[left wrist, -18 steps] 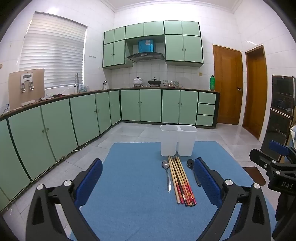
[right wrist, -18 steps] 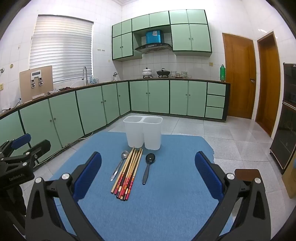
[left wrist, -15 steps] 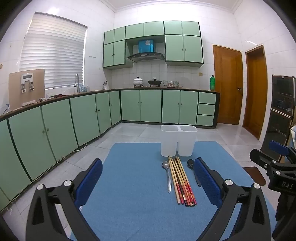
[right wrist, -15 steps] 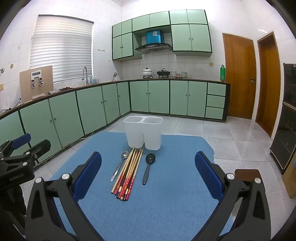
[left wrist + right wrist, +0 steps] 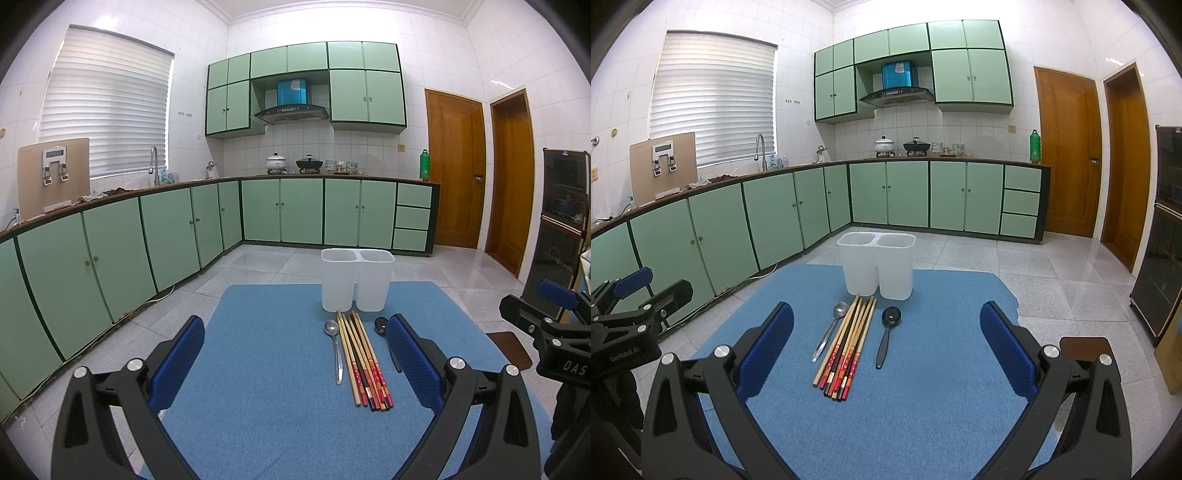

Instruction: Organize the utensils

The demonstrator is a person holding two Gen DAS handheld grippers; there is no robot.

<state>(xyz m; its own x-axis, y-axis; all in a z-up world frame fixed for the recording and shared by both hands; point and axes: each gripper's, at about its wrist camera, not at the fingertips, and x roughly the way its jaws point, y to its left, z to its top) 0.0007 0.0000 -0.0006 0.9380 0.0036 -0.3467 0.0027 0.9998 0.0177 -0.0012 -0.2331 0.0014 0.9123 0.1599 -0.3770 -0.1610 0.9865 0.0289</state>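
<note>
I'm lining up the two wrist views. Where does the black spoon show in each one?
Left wrist: black plastic spoon right of the chopstick bundle, handle largely hidden behind the left hand-held gripper's blue pad.
Right wrist: black plastic spoon in full view, centre, right of the chopstick bundle.
Shared landmark: white two-compartment plastic holder.

Bare mat lies open on the near side of the chopsticks; spoons flank them closely, and the bin blocks their far ends.
</note>
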